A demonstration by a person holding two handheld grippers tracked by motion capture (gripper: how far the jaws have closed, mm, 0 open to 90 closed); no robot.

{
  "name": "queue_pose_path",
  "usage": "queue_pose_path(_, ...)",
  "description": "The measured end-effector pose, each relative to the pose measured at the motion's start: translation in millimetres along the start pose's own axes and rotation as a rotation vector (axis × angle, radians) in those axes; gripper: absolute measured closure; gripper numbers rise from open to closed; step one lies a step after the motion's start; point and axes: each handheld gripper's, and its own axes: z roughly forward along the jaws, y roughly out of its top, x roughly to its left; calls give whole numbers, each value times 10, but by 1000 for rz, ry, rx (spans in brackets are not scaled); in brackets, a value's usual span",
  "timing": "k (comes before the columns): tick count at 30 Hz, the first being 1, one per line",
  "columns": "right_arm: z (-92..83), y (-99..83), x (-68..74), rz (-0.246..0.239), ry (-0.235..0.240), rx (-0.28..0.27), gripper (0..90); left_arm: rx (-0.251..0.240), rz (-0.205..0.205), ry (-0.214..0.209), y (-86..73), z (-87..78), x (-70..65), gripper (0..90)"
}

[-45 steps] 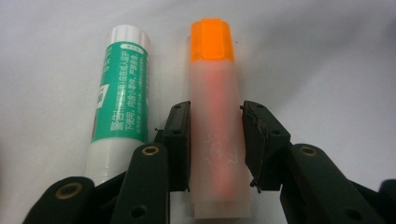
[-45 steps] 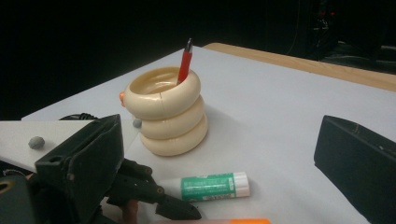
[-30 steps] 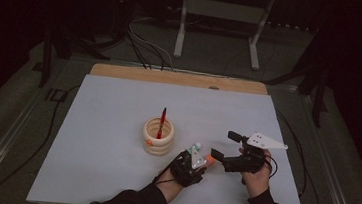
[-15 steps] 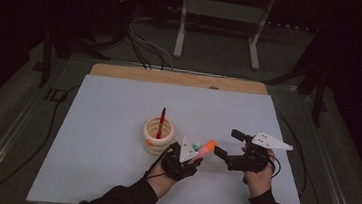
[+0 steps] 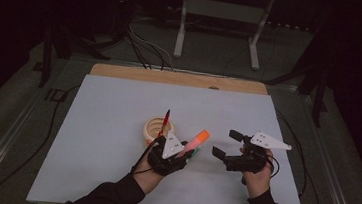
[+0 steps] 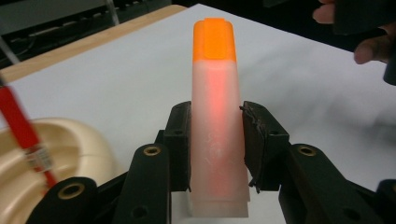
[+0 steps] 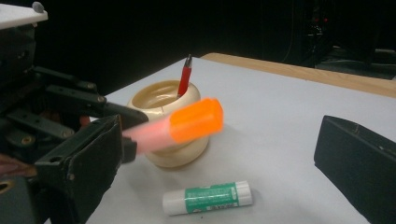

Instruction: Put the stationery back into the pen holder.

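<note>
Just below the centre of the high view, the left hand-held gripper (image 5: 187, 150) is clenching an orange-capped highlighter (image 5: 197, 139), its long axis pointing up and to the right. The cream pen holder (image 5: 154, 128) is sitting just up-left of it, nearest this hand. The right hand-held gripper (image 5: 226, 145) is waiting farther right, jaws standing apart, holding nothing.

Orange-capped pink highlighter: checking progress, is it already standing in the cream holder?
No, the orange-capped pink highlighter sits clamped in the left gripper, beside the cream holder.
</note>
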Motion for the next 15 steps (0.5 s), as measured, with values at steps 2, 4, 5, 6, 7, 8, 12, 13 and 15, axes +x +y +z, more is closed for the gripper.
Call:
queue_pose_path(2,3,7,10,3,1,1,19,-5,1,5,-11,-39,32,661)
queue_pose_path(4,4,14,23,4,1,-3,19,-17,-5,7,-32,-75,60,660)
queue_pose_path(5,8,17,32,3,-2,-5,19,-18,-4,7,-43,-88,71,660)
queue_pose_path(6,11,20,41,-1,-5,-7,19,-21,-6,4,-55,-101,84,660)
queue_pose_path(7,16,23,51,-2,-5,-11,19,-26,-7,10,-70,-117,93,660)
queue_pose_path(8,23,28,61,-5,-3,-10,18,-26,-5,15,-84,-128,102,660)
queue_pose_path(12,53,41,116,-35,-6,-29,19,-37,-21,17,-147,-175,153,660)
queue_pose_path(13,59,45,129,-43,-13,-37,19,-39,-23,22,-159,-189,165,660)
queue_pose_path(15,63,51,141,-44,-18,-44,19,-43,-24,27,-169,-204,172,660)
